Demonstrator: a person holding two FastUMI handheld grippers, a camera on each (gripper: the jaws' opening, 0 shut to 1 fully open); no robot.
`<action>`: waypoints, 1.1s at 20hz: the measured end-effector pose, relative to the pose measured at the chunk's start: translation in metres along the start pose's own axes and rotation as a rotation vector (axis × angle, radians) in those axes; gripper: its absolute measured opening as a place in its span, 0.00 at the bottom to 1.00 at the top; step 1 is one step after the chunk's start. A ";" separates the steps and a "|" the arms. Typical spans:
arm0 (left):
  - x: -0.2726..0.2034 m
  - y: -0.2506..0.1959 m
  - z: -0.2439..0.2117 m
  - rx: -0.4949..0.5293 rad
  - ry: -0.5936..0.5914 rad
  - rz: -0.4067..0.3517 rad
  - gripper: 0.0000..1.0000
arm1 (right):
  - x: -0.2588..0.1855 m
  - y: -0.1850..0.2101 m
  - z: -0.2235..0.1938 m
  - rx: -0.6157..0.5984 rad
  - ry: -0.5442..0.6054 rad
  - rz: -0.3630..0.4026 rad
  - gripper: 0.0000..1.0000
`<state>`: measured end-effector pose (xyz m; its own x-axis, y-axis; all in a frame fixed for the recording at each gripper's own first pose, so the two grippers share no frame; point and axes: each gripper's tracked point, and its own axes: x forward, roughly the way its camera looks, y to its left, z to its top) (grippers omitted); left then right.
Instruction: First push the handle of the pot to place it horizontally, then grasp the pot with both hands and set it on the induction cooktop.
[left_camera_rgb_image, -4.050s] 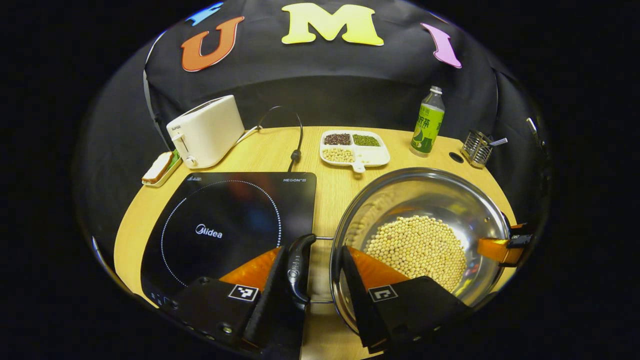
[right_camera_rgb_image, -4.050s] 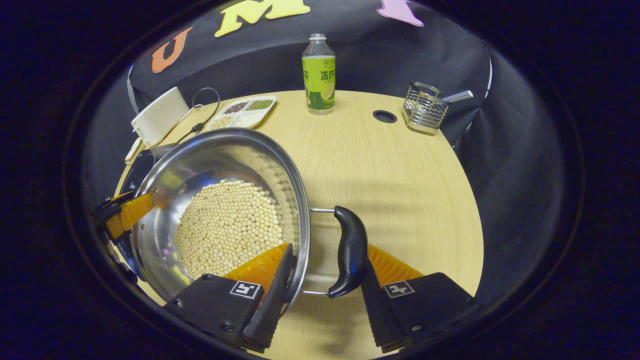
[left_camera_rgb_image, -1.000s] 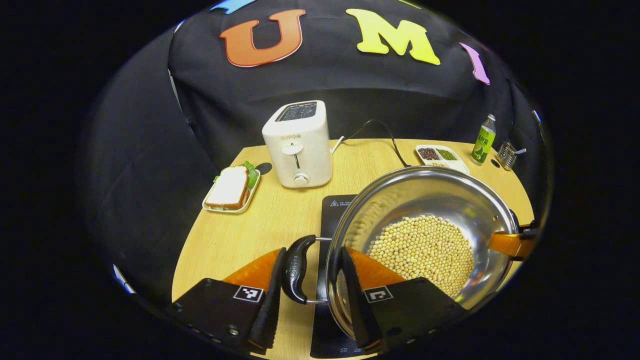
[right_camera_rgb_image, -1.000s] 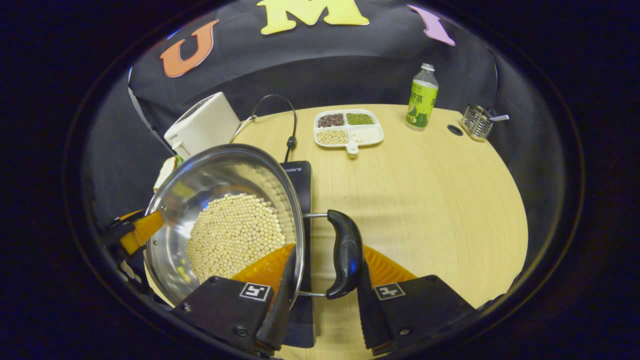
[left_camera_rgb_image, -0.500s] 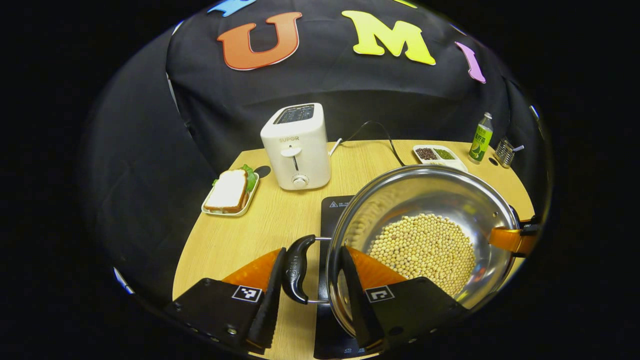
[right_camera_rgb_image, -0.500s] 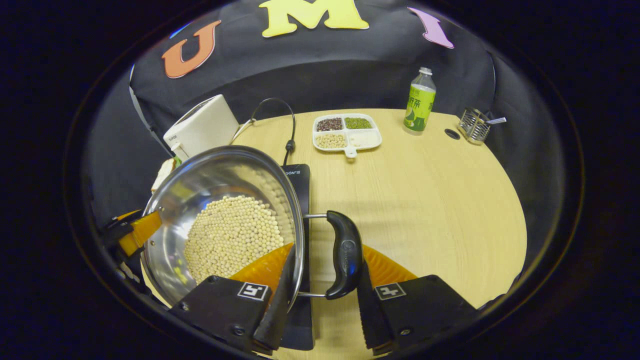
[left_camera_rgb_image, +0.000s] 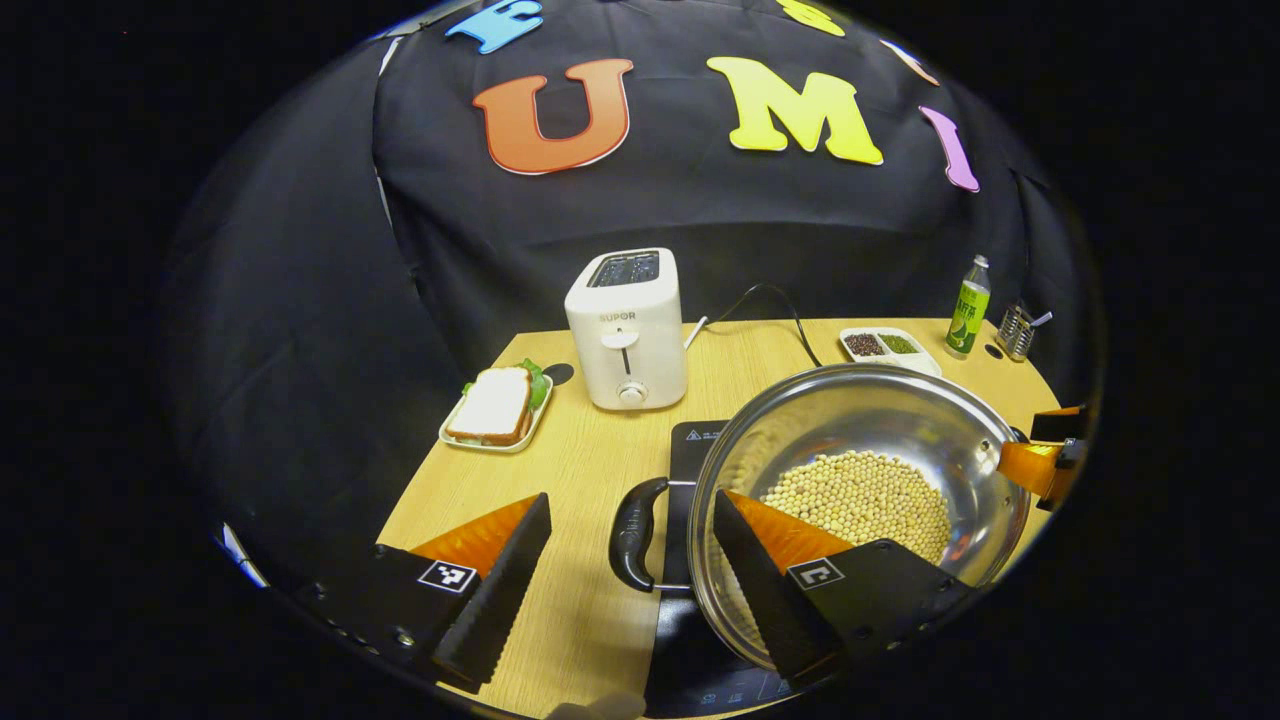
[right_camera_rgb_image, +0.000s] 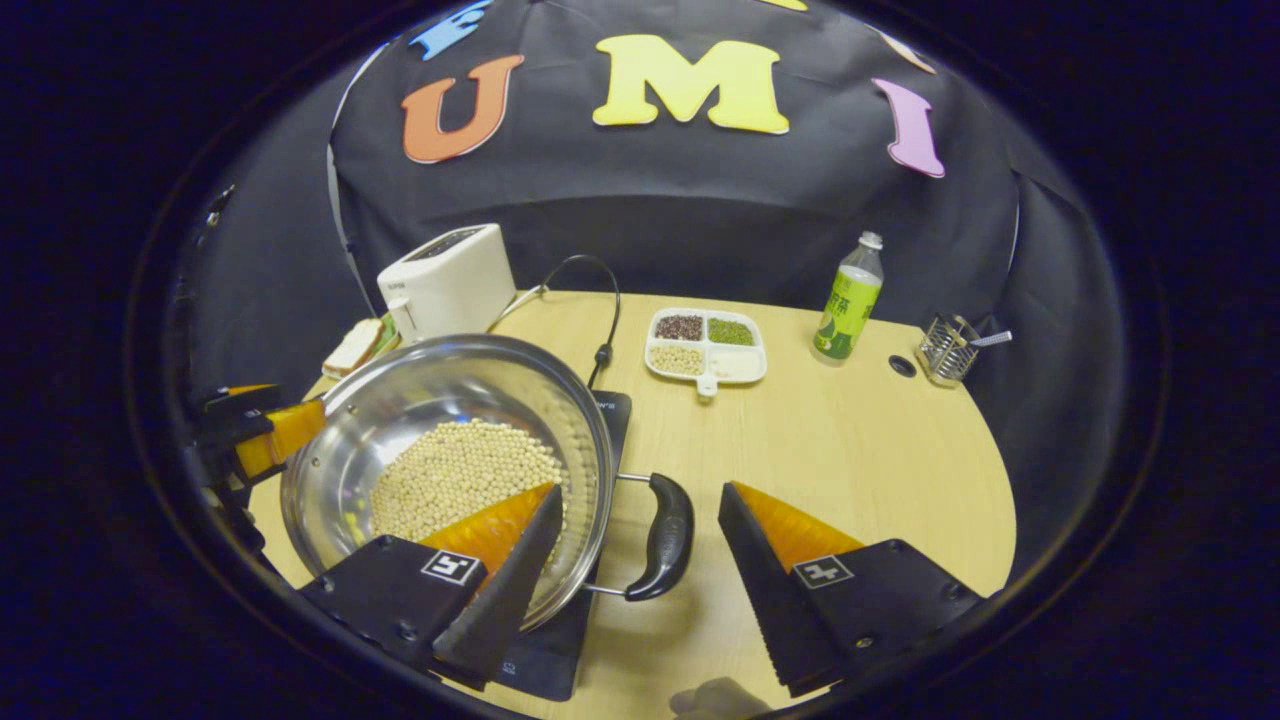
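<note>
Steel pot (left_camera_rgb_image: 900, 420) of soybeans (left_camera_rgb_image: 860, 500) sitting on the induction cooktop (left_camera_rgb_image: 690, 640), left gripper (left_camera_rgb_image: 625, 570) spread wide around its near handle (left_camera_rgb_image: 632, 535), untouched, right gripper view, right gripper (right_camera_rgb_image: 640, 545) gaping around the other handle (right_camera_rgb_image: 660, 540), fingers clear.

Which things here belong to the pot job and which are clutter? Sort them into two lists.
Job:
- round steel pot of pale beans
- its black side handles
- black glass induction cooktop under it
- left hand-held gripper and right hand-held gripper, both open

Clutter:
- white toaster
- sandwich on a plate
- divided white tray
- green bottle
- wire basket
</note>
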<state>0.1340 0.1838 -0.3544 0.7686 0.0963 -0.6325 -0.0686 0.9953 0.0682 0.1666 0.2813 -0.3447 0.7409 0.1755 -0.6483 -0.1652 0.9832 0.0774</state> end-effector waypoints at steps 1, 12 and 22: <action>-0.005 -0.002 0.002 0.003 -0.006 0.000 0.96 | -0.002 -0.002 -0.001 0.011 0.000 0.008 1.00; -0.085 -0.046 0.058 -0.005 -0.165 -0.052 0.96 | -0.073 -0.040 0.028 0.017 -0.107 0.019 1.00; -0.250 -0.133 0.159 -0.048 -0.467 -0.111 0.97 | -0.265 -0.135 0.121 -0.010 -0.484 0.014 1.00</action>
<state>0.0517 0.0255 -0.0829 0.9755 -0.0141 -0.2195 0.0093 0.9997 -0.0231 0.0708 0.1082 -0.0917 0.9559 0.1937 -0.2206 -0.1814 0.9805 0.0751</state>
